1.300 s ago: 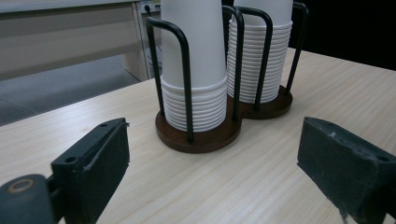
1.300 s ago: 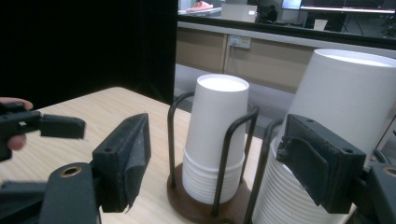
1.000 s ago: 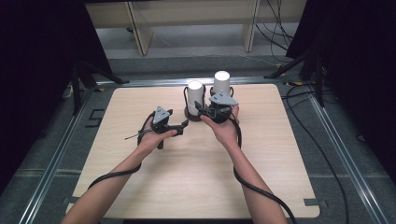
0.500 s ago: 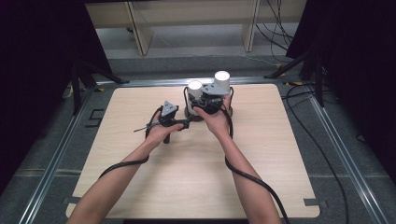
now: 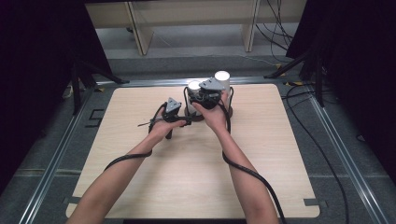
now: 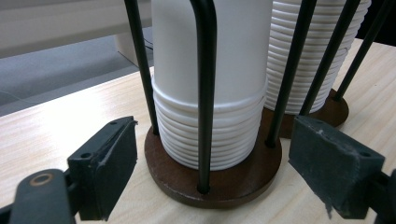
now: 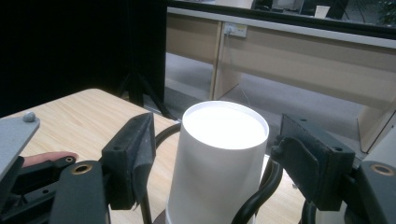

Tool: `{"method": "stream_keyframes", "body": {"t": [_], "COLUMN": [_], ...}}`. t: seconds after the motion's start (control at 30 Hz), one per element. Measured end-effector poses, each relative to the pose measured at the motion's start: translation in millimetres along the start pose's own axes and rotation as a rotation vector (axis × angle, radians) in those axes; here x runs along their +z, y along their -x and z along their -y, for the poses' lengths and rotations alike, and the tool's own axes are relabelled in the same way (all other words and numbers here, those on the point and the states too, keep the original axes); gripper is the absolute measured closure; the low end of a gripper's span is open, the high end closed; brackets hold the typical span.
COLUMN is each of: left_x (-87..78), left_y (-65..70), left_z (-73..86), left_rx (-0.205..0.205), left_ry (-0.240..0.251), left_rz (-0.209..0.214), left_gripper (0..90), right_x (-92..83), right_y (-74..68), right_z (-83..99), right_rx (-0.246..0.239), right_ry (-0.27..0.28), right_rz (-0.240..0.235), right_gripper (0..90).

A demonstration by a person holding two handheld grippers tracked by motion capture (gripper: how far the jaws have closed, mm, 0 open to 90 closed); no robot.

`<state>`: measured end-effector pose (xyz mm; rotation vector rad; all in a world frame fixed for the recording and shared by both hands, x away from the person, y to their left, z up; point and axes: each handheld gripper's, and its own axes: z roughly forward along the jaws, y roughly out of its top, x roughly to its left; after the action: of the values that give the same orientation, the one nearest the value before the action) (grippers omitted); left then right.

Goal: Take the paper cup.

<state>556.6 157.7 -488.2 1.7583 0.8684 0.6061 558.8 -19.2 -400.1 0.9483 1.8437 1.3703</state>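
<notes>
Two stacks of white paper cups stand in a black wire rack on a round brown base (image 6: 224, 183) at the table's far middle. The near stack (image 5: 193, 86) is shorter than the far stack (image 5: 222, 76). My left gripper (image 5: 182, 119) is low on the table, open, its jaws either side of the base and the near stack's lower cups (image 6: 210, 93); the far stack (image 6: 310, 56) stands behind. My right gripper (image 5: 202, 94) is at the near stack's top, open. Its jaws flank the top cup (image 7: 218, 154) with small gaps on both sides.
The light wooden table (image 5: 196, 177) has wide bare room toward the person. Metal rails (image 5: 53, 154) border it. Beyond the far edge stand pale wooden furniture legs (image 5: 140, 28). Cables (image 5: 299, 93) and black stand legs (image 5: 84, 74) lie on the floor.
Both grippers have moved forward to the cup rack. The left has come in low at the base, the right has settled around the near stack's top cup.
</notes>
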Motion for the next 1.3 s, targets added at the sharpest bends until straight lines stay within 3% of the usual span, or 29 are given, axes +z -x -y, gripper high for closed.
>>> {"method": "stream_keyframes", "body": {"t": [0.07,0.17,0.33,0.43,0.47,0.6,0.67,0.77,0.87,1.03,1.17,1.27,1.3], "left_x": [2.1,4.8,9.5,10.0,11.4,14.3,16.9,19.4,22.7,24.2,24.8,26.1,25.9], "left_y": [-0.5,-0.9,0.5,0.3,-0.5,-1.1,-0.1,0.8,0.5,-0.5,-2.3,-2.6,-2.3], "left_z": [-1.2,-1.2,-4.1,-3.6,-2.1,-1.6,-2.8,-4.0,-4.8,-4.5,-4.6,-4.7,-5.2], "left_rx": [0.000,0.005,0.004,0.002,-0.001,0.008,0.005,0.024,0.030,0.015,0.011,0.020,0.029], "left_ry": [0.010,0.010,0.022,0.011,0.009,0.007,0.012,0.002,0.004,0.008,0.009,0.007,-0.004], "left_rz": [0.008,0.008,0.022,0.018,0.017,0.014,0.022,0.028,0.027,0.029,0.024,0.029,0.022], "left_gripper": [15.0,15.0,15.2,15.4,15.6,16.2,16.8,17.1,17.3,19.2,20.1,20.6,20.7], "right_x": [2.4,4.1,8.6,11.6,12.9,15.8,17.9,20.0,20.0,22.7,25.6,27.3,27.2], "right_y": [0.9,0.4,0.0,-1.0,0.4,-0.1,-0.9,-0.3,-1.1,1.2,1.1,0.6,1.4], "right_z": [-0.4,0.0,-0.1,-0.1,-0.3,-1.2,-2.3,-3.2,-4.6,-4.7,-2.4,-1.4,-1.7], "right_rx": [-0.001,0.014,-0.003,0.021,-0.005,-0.006,0.022,-0.007,0.019,-0.002,0.010,0.032,0.019], "right_ry": [0.014,-0.008,-0.003,-0.011,-0.002,-0.003,-0.007,-0.007,-0.019,-0.009,-0.019,-0.026,-0.030], "right_rz": [-0.001,-0.008,0.006,0.001,0.009,0.012,0.008,0.019,0.010,0.018,0.014,0.011,0.016], "right_gripper": [29.4,29.5,29.6,29.8,29.9,30.1,30.3,30.4,30.8,31.7,32.2,32.4,32.5]}}
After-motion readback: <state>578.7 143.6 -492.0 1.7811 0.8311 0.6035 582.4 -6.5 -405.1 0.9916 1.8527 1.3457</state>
